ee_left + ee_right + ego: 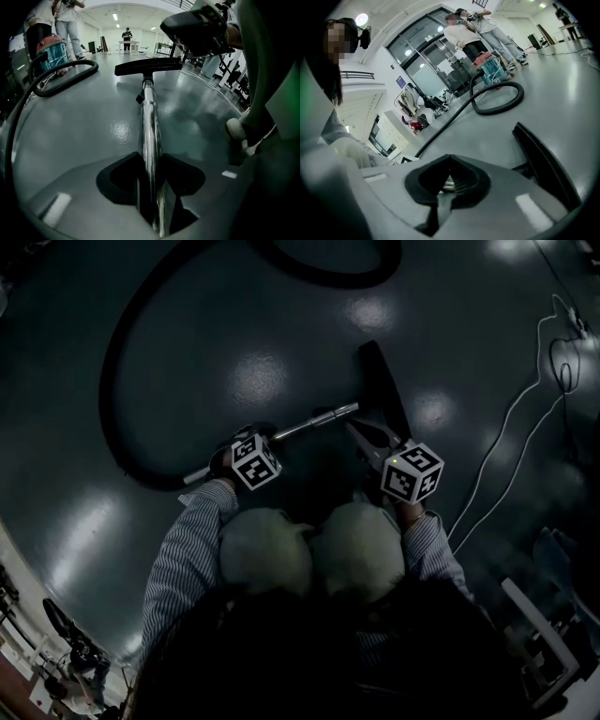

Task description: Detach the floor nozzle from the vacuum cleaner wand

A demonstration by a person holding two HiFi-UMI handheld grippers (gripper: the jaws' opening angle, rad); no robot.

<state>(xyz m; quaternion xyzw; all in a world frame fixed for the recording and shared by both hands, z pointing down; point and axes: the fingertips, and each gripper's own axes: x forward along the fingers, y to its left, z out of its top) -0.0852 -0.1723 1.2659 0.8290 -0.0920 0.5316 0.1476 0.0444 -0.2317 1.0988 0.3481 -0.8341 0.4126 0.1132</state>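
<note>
A chrome wand (314, 420) lies on the dark floor, joined at its far end to the black floor nozzle (386, 390). My left gripper (246, 439) points steeply down over the wand's near end. In the left gripper view the wand (150, 122) runs between its jaws toward the nozzle (147, 66). The left gripper (151, 187) stands open astride the tube. My right gripper (359, 434) hovers beside the wand close to the nozzle, shut, with nothing held. In the right gripper view the nozzle (543, 161) lies just right of the shut right gripper (449, 180).
A black hose (117, 381) loops across the floor to a red and teal canister (49, 51). A white cable (511, 427) trails at the right. People stand near the canister (490, 65). A shoe (239, 131) rests right of the wand.
</note>
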